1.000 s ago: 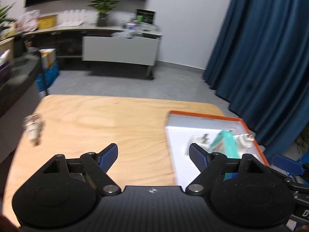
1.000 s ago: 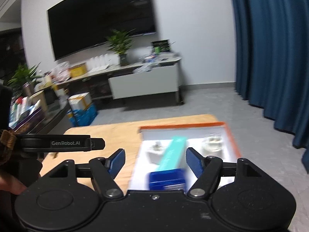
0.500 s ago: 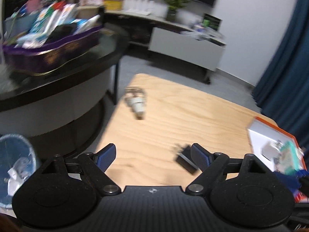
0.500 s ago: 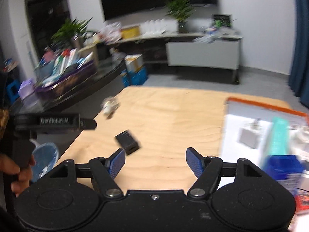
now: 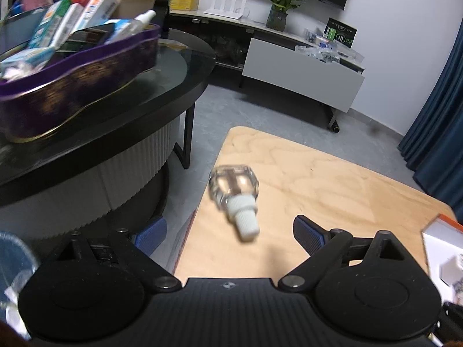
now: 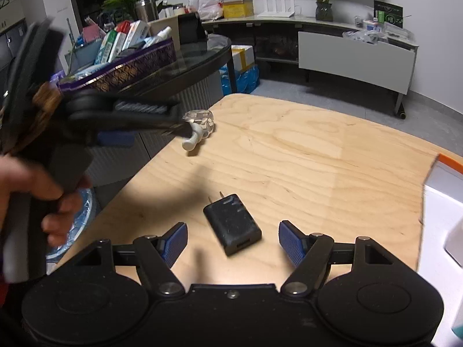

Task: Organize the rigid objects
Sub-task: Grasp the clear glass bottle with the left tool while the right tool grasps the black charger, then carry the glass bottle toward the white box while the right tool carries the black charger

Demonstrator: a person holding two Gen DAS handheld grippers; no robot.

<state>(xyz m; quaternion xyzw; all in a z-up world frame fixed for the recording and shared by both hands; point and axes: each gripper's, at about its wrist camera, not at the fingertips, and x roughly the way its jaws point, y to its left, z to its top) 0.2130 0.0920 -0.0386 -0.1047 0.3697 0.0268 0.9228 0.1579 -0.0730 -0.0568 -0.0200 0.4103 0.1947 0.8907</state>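
A clear glass bottle with a white neck lies on its side near the left edge of the wooden table; it also shows in the right wrist view. My left gripper is open just short of it, a blue pad on either side. A black plug adapter lies on the table between the open pads of my right gripper. The white tray with an orange rim is at the right edge; it also shows in the left wrist view.
A round black glass table stands left of the wooden table and holds a purple tin full of boxes. A blue bin sits on the floor below. A low sideboard stands at the back wall.
Both grippers have swung left, away from the tray. The left one has closed in on the glass bottle, the right one on the black adapter. Both stay open.
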